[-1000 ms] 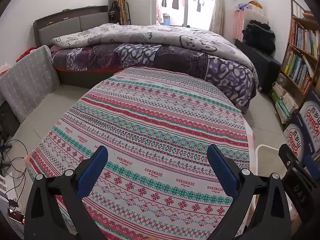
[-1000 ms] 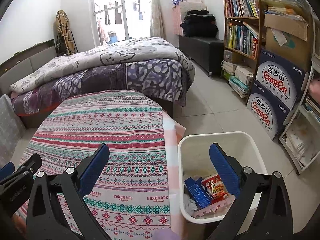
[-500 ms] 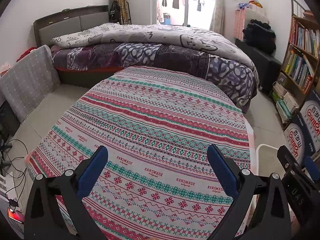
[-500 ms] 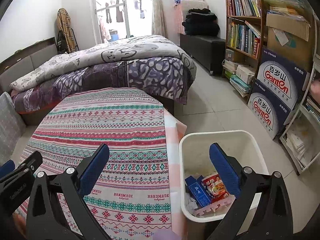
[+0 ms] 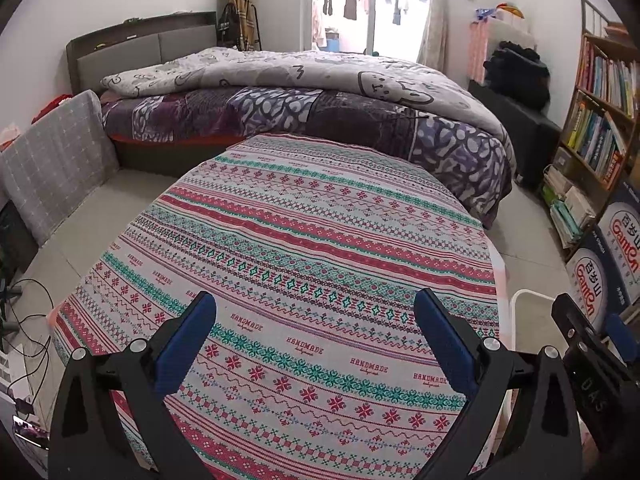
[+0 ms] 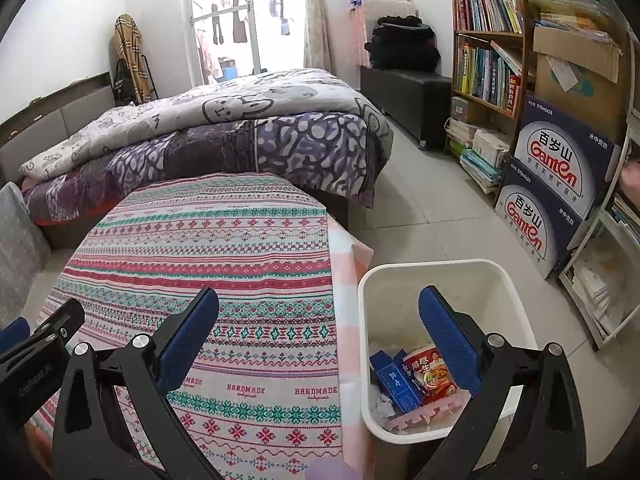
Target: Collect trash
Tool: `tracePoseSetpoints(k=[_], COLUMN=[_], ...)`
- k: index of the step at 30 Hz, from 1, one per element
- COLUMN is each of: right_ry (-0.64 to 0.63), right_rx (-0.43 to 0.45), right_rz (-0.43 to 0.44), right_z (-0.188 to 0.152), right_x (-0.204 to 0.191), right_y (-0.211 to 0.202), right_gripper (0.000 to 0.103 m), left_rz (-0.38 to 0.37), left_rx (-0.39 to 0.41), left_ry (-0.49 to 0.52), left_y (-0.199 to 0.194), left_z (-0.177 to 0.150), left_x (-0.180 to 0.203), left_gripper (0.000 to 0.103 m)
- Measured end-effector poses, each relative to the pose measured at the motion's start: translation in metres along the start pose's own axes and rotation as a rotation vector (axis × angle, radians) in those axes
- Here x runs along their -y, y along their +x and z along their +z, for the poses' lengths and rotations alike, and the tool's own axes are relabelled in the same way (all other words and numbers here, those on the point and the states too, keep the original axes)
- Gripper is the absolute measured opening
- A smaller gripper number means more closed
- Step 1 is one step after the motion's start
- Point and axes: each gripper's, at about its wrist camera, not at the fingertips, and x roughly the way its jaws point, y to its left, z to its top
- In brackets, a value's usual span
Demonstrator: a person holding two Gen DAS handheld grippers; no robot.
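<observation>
Both claws are spread wide, grasping nothing. The left gripper [image 5: 314, 338] hangs over the patterned tablecloth [image 5: 320, 240]. The right gripper [image 6: 318, 334] straddles the table's edge — its right finger [image 6: 448, 340] over the white bin [image 6: 516, 300], where the blue box [image 6: 394, 380], red wrapper [image 6: 428, 372] and crumpled paper [image 6: 378, 400] lie.

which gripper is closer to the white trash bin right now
Right. The right gripper hangs open beside the white trash bin, one finger overlapping its opening. The left gripper is open over the patterned tablecloth, with the bin beyond its right side.
</observation>
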Motion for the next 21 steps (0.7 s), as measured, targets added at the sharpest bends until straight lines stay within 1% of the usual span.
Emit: tracePoseSetpoints(k=[7, 12, 21], right_ry=[0.001, 0.004, 0.019], right_rx=[0.001, -0.005, -0.030], right_rz=[0.001, -0.001, -0.005], right_z=[0.0002, 0.0003, -0.0013], right_x=[0.0013, 0.0018, 0.0031], right_y=[0.0003, 0.0012, 0.0061], right_gripper=[0.096, 0.096, 0.096], left_rz=[0.008, -0.003, -0.015], left_rx=[-0.005, -0.004, 0.011], left_ry=[-0.009, -0.005, 0.023], left_y=[0.0011, 0.0011, -0.0009], left_z=[0.0008, -0.0002, -0.0016], left_x=[-0.0002, 0.0002, 0.0048], left_gripper=[0.096, 0.096, 0.093])
